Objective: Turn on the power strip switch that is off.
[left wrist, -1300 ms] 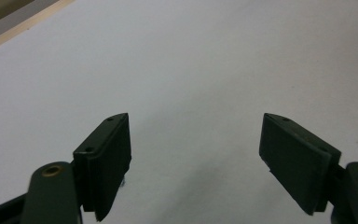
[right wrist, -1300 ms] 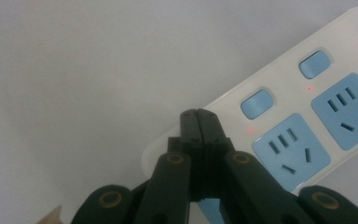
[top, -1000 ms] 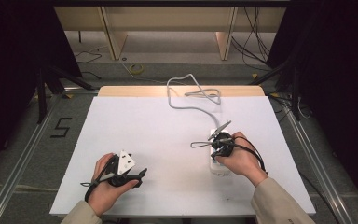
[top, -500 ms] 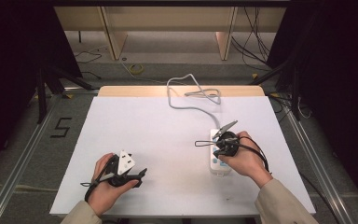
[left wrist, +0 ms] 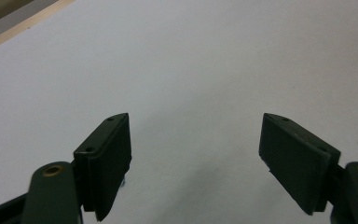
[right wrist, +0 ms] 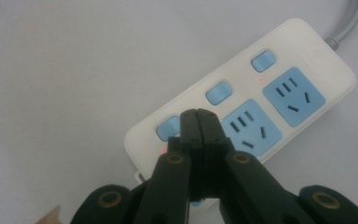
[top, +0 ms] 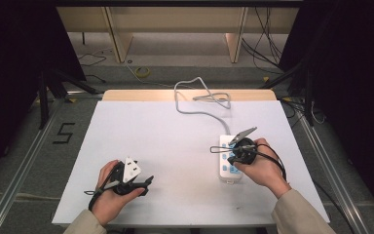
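Beige sleeves (top: 299, 214); each black hand-held gripper (right wrist: 199, 122) has 2 brass-riveted jaws.

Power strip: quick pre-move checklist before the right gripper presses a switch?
1. Right gripper shut, nothing between the jaws: ok.
2. Tip over the nearest blue switch of the power strip: ok.
3. Tip touching that switch: cannot tell.
4. Strip flat on the table, cord trailing away from the hand: ok.
5. Left gripper open, well apart from the strip: ok.
6. Small red lights beside the switches: cannot tell if lit.
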